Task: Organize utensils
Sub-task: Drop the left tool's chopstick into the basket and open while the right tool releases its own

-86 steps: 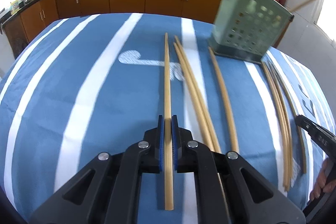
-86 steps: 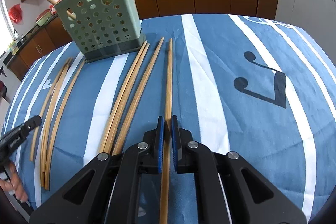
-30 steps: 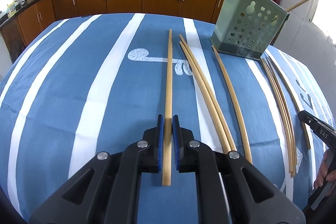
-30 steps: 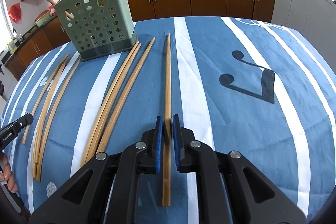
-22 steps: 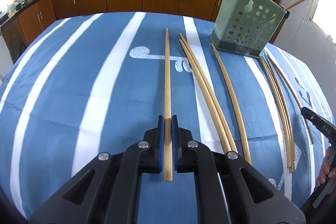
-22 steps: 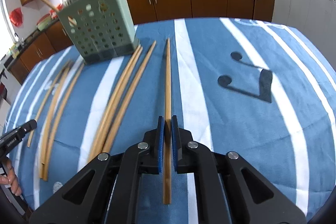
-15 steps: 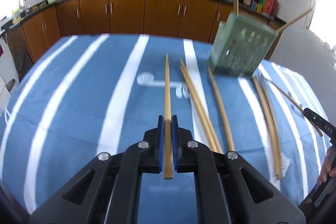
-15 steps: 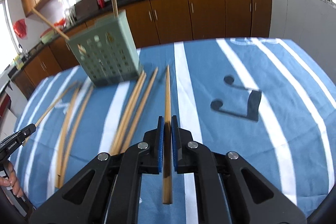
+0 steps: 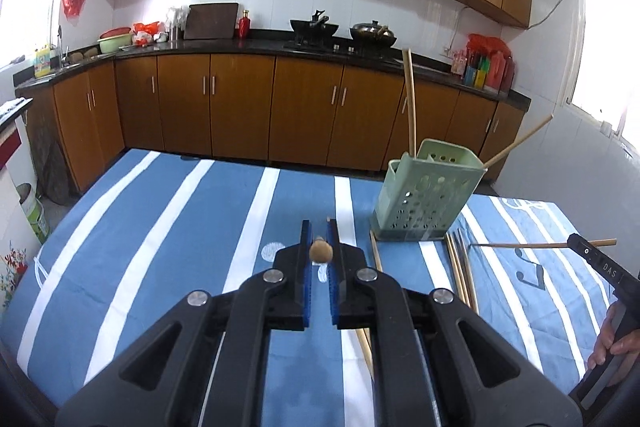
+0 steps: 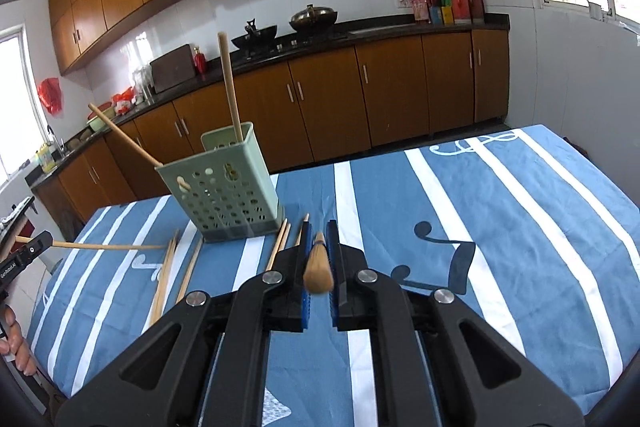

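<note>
Bright daylight blows out the windows [image 9: 608,59], fisheye edges bend and darken, and nearby chopstick ends blur.

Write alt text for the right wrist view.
The right gripper is shut on a bamboo chopstick, held above a blue striped tablecloth. To its left a green perforated holder has two chopsticks in it, and more lie loose beside it.

the black left gripper [image 9: 319,239] with blue pads is clamped on a thin wooden chopstick [image 9: 320,251], angled down. the black right gripper [image 10: 319,239] matches it — clamped on another wooden chopstick [image 10: 319,265]. bare fingers [image 9: 610,341] wrap its handle.
</note>
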Available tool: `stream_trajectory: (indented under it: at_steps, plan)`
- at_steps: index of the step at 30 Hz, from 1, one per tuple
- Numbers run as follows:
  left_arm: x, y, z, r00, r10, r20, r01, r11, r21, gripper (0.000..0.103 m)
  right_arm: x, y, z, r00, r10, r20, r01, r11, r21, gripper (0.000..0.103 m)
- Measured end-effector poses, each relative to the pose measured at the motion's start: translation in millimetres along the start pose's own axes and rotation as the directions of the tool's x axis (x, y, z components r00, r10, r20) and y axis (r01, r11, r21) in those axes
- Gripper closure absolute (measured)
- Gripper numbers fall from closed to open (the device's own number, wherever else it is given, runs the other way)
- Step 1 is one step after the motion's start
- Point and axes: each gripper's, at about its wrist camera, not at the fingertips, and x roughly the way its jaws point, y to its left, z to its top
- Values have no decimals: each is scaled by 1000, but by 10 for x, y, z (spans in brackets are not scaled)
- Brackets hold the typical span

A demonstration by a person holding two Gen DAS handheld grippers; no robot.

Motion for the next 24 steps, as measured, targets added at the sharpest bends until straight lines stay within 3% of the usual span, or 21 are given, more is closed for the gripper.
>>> stream_trajectory:
  at_steps: [14, 24]
  plan:
    - [-102, -70, 221, 998, -2, 61, -1, 999, 40, 95, -104, 105, 310, 996, 21, 84, -19, 999, -28, 95]
    - [-406, -209, 697, 984, -84, 156, 76, 995, 58, 95, -468, 295, 836, 967, 153, 205, -149, 988, -34, 96]
